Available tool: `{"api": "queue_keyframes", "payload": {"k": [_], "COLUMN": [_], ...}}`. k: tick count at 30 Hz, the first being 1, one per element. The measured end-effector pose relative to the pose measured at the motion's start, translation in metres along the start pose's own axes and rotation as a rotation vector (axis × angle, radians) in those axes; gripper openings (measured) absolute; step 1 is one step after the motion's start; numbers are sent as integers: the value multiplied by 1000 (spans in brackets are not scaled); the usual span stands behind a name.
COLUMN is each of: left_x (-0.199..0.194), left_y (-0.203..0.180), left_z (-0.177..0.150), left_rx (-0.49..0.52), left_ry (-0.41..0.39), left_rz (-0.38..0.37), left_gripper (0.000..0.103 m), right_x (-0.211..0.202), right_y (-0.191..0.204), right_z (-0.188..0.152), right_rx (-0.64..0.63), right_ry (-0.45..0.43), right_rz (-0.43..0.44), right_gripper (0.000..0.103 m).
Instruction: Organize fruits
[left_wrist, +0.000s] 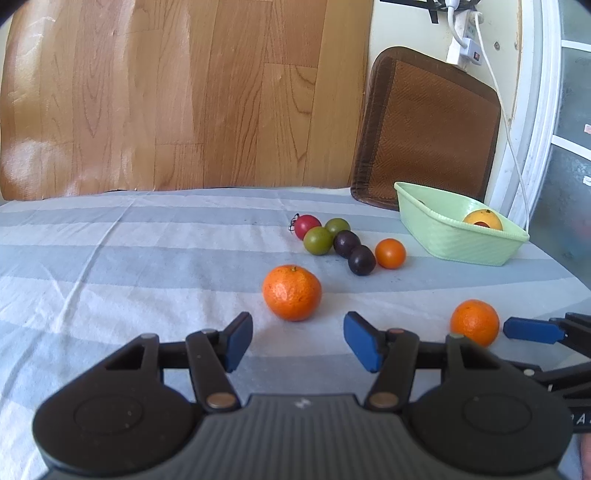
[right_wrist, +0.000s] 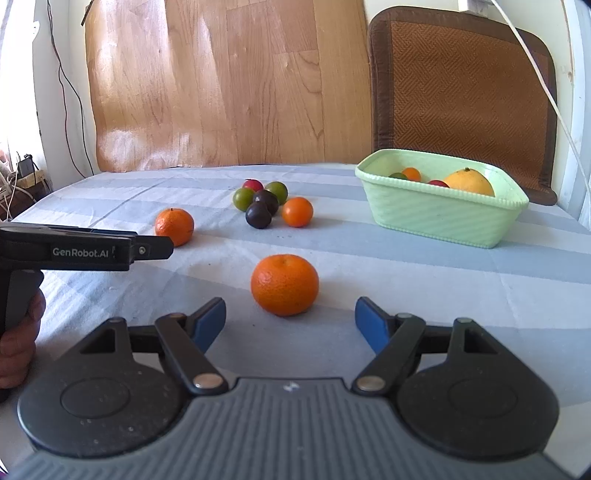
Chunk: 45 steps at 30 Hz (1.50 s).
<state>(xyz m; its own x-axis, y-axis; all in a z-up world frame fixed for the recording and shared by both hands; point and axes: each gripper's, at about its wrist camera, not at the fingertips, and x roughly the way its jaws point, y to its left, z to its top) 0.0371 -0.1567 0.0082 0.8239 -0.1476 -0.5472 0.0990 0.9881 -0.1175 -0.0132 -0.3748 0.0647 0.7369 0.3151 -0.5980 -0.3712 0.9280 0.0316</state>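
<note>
- the left gripper (left_wrist: 298, 341) is hanging low over the striped cloth (left_wrist: 147, 266), and its blue fingers (left_wrist: 238, 341) are standing wide apart, holding nothing.
- a big orange (left_wrist: 291, 292) is sitting on the cloth just past those fingers, a bit left of the middle of the gap, not touching them.
- the right gripper (right_wrist: 290, 326) is also spreading its blue fingers (right_wrist: 210, 323) wide, holding nothing.
- a second big orange (right_wrist: 284, 284) is sitting just past its gap, near the middle.
- the left view is showing that second orange (left_wrist: 474, 322) low on the right, with one blue finger of the right gripper (left_wrist: 532, 330) just beside it.
- the right view is showing the left gripper from the side (right_wrist: 85, 249), and a hand (right_wrist: 18, 350) is holding its grey handle; the left view is not showing this.
- farther back, small fruits are bunching together: a red one (left_wrist: 307, 226), two green ones (left_wrist: 318, 240), two dark ones (left_wrist: 362, 260), and a small orange one (left_wrist: 390, 253) just beside them.
- farther still, on the right, a green basket (right_wrist: 436, 214) is sitting on the cloth.
- the right view is looking into the basket: a big yellow fruit (right_wrist: 469, 181), a small orange one (right_wrist: 411, 173), and bits of a green one and a red one.
- the left view is showing only the yellow fruit (left_wrist: 482, 220) over the rim.
- behind, a wooden board (left_wrist: 184, 92) and a brown mat (left_wrist: 424, 125) are leaning on the wall, and a white cord (left_wrist: 495, 92) is hanging down.
</note>
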Motion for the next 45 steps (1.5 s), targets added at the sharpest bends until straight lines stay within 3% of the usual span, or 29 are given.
{"api": "queue_keyframes", "payload": {"k": [8,29,36,44,45], "left_x": [3,6,13,35,38], "left_y": [4,6,16,-3,-5], "left_z": [1,2,11,28,28], "left_rx": [-20,-35,-102,29,40], "left_ry": [22,26,27,31,43], "left_rz": [-17,-59,-59,16,34], "left_gripper": [56,59,59,57,54], "right_x": [1,-2,-1,5,8], "right_y": [4,-5,-2,4,4], "right_z": [0,0,-1,6,7], "right_rx": [-26,31,12,-28,-34], "right_ry": [10,-9,-4,-24,-18], "right_rz": [-19,36,20,-3,2], "right_gripper": [80,79,79,79,73]}}
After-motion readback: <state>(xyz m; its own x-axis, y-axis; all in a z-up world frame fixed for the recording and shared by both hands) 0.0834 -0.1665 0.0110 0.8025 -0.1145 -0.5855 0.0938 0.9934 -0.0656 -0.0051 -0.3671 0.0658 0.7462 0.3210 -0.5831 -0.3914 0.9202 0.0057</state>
